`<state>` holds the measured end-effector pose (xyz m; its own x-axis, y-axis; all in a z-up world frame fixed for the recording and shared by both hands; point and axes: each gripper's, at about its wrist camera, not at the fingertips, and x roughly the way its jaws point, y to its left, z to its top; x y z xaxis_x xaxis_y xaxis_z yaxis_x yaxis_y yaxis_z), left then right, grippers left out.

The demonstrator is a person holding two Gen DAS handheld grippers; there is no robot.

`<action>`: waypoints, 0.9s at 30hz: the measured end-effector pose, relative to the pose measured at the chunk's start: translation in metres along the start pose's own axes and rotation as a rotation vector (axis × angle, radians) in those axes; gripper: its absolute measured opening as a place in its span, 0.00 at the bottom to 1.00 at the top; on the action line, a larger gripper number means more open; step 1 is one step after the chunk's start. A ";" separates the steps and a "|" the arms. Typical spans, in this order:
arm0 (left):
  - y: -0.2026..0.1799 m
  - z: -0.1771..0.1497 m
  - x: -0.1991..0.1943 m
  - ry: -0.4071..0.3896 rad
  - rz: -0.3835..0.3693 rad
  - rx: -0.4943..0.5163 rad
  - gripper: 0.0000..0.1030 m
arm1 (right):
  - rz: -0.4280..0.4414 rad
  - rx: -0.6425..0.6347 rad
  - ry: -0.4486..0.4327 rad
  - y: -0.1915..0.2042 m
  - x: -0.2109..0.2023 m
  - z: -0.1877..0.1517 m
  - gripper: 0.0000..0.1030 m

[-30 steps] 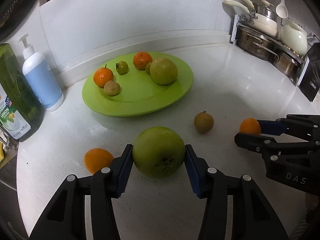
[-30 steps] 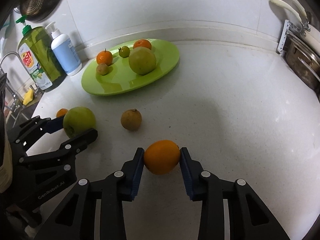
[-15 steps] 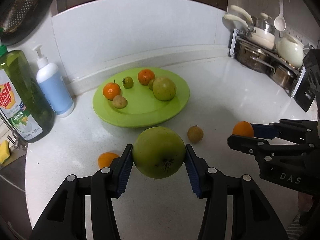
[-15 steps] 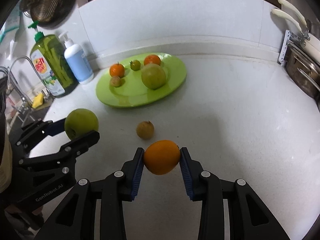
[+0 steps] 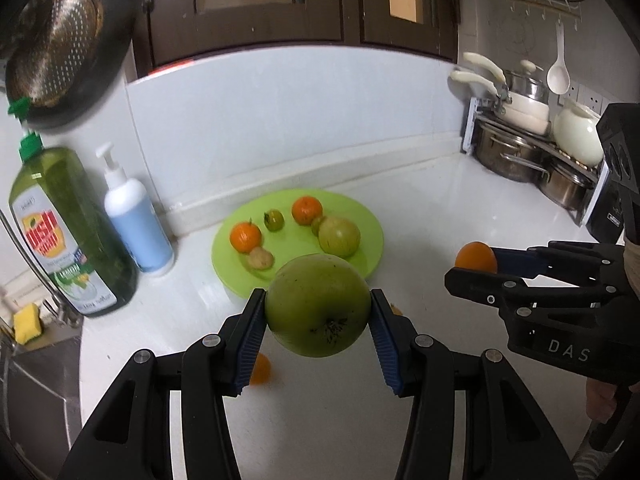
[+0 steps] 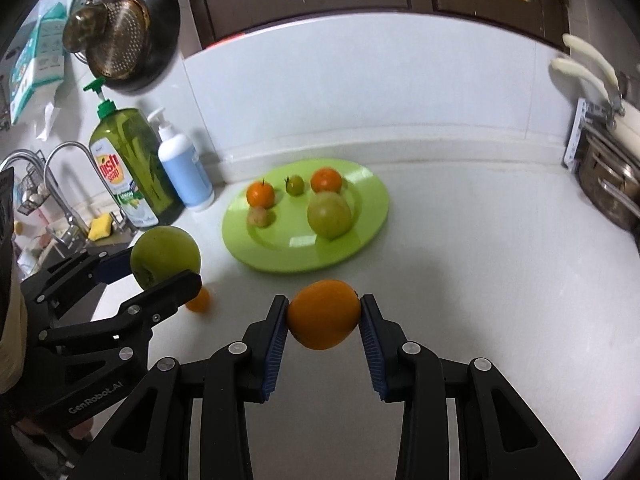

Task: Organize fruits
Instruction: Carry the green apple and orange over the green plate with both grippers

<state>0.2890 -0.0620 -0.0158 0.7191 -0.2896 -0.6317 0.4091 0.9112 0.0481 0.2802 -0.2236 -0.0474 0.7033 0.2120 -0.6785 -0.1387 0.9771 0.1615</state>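
Observation:
My left gripper [image 5: 318,328] is shut on a large green apple [image 5: 318,306] and holds it well above the counter, short of the green plate [image 5: 360,212]; it also shows in the right wrist view [image 6: 164,258]. My right gripper [image 6: 323,326] is shut on an orange [image 6: 323,314], also lifted, and it shows in the left wrist view [image 5: 476,257]. The plate [image 6: 372,192] carries two small oranges, a green apple [image 6: 329,214], a small green fruit and a small brown fruit. One small orange [image 6: 199,301] lies on the counter, partly hidden behind the left gripper.
A green dish soap bottle [image 5: 68,232] and a white-blue pump bottle [image 5: 136,224] stand left of the plate by the sink. A rack with pots [image 5: 520,152] is at the far right. A colander hangs on the wall at upper left.
Both grippers have risen from the counter with their fruits, so the plate and counter look farther below. The small brown fruit on the counter is now hidden behind the held fruits.

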 end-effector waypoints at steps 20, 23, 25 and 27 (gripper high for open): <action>0.017 0.058 0.028 -0.040 0.004 -0.015 0.48 | -0.011 -0.032 -0.116 -0.009 0.011 0.064 0.36; 0.022 0.065 0.037 -0.030 -0.007 -0.028 0.48 | -0.005 -0.034 -0.117 -0.011 0.020 0.074 0.36; 0.025 0.069 0.044 -0.022 -0.008 -0.034 0.48 | 0.000 -0.036 -0.113 -0.012 0.028 0.082 0.36; 0.029 0.073 0.051 -0.012 -0.010 -0.041 0.48 | 0.003 -0.037 -0.105 -0.013 0.036 0.089 0.36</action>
<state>0.3786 -0.0716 0.0098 0.7216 -0.3020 -0.6230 0.3934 0.9193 0.0100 0.3688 -0.2307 -0.0102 0.7719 0.2141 -0.5986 -0.1653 0.9768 0.1361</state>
